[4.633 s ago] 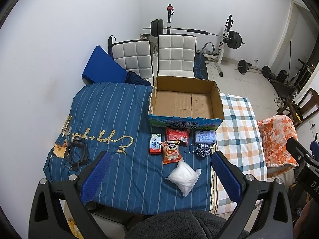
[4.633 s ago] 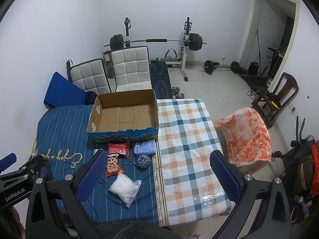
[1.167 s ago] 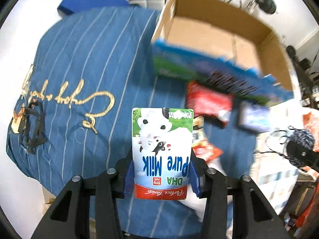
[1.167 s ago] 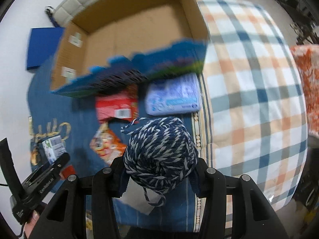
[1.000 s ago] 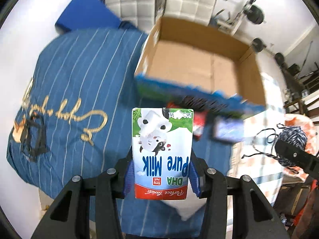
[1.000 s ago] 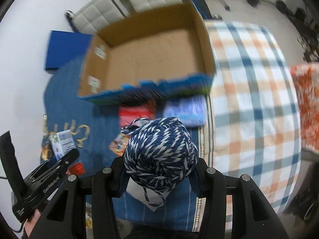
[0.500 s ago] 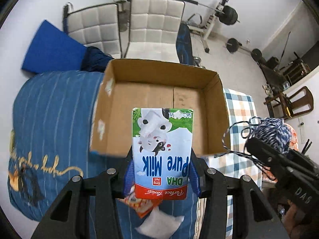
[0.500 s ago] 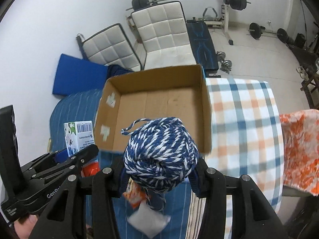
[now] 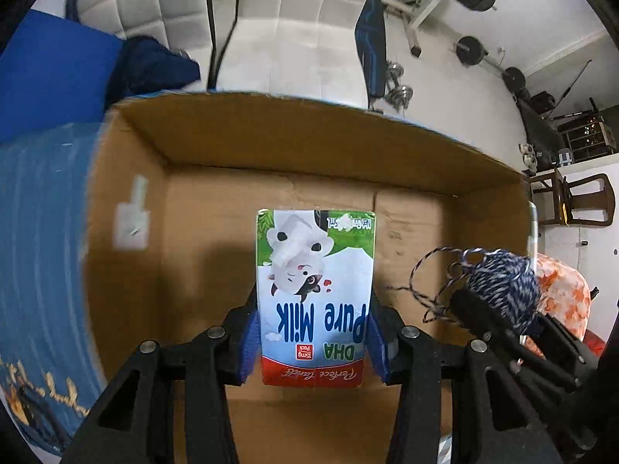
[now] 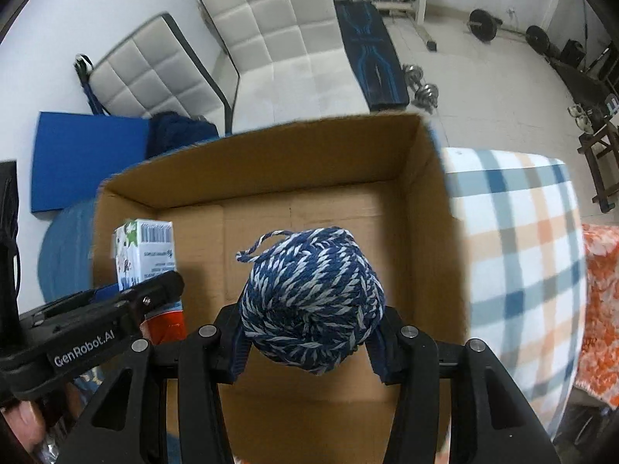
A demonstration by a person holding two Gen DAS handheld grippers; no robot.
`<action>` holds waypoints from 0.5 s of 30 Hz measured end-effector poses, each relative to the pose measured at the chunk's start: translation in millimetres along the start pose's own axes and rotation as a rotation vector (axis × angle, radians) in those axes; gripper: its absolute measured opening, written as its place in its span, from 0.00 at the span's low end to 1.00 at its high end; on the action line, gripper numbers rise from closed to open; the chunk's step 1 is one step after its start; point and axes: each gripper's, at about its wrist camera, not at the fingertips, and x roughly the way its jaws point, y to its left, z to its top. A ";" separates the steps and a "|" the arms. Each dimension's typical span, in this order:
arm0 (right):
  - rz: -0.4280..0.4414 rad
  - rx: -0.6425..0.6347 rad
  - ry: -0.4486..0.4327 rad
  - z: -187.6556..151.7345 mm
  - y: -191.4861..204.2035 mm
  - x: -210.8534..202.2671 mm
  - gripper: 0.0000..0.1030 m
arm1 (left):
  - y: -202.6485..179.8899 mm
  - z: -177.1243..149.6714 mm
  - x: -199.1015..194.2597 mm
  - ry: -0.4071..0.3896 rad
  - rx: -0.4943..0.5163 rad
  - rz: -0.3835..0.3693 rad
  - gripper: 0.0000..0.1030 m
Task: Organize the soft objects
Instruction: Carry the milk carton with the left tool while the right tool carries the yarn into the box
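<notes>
Left wrist view: left tongs (image 9: pixel 315 342) clamped on the white-and-blue "Pure Milk" soft pouch (image 9: pixel 316 294), blue pads on both side edges. A second ago the pouch hung over the blue striped cloth short of the box; now the open brown cardboard box (image 9: pixel 271 154) fills the frame, bare floor directly beneath and ahead of the tongs. Judged: carry done, release over the box comes next. Pouch long axis runs straight forward along the fingers; print reads upside down, red bottom band nearest the camera, top edge pointing at the far box wall. Off to the right of these tongs, the right tongs (image 9: pixel 499 305) carry the navy-and-white yarn ball (image 9: pixel 503 286), loose strand trailing left over the box floor. Right wrist view: right tongs (image 10: pixel 309 338) closed around the yarn ball (image 10: pixel 311 301), squeezed at its sides; ball bulges above the fingers, roughly round, no clear long axis, loose tail curling up at its top left. Box (image 10: pixel 437 208) now lies under and ahead here too, earlier it was farther out. Left tongs (image 10: pixel 151 290) to the left, pouch (image 10: pixel 145 253) barcode side showing, over the box's left part. Both items are poised over the box, neither dropped yet.
</notes>
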 end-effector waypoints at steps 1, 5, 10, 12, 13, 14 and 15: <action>-0.004 -0.003 0.012 4.1 -0.1 9.3 0.50 | -0.5 4.8 6.8 0.016 0.002 -0.005 0.42; -0.015 -0.019 0.074 17.0 -1.3 49.9 0.50 | -2.8 19.7 30.4 0.064 -0.003 -0.033 0.42; -0.026 -0.035 0.112 23.8 -2.4 81.1 0.50 | -15.6 25.1 50.4 0.103 0.027 -0.024 0.42; -0.030 -0.044 0.125 23.9 -1.8 90.0 0.51 | -17.9 27.6 56.0 0.118 0.030 -0.027 0.42; -0.031 -0.050 0.132 24.1 -1.1 94.5 0.51 | -19.9 27.3 56.7 0.123 0.029 -0.031 0.42; -0.033 -0.056 0.139 24.8 -0.4 98.3 0.51 | -21.5 27.0 57.8 0.127 0.025 -0.034 0.42; -0.041 -0.063 0.146 24.8 0.2 103.0 0.51 | -22.6 27.5 58.7 0.129 0.027 -0.035 0.43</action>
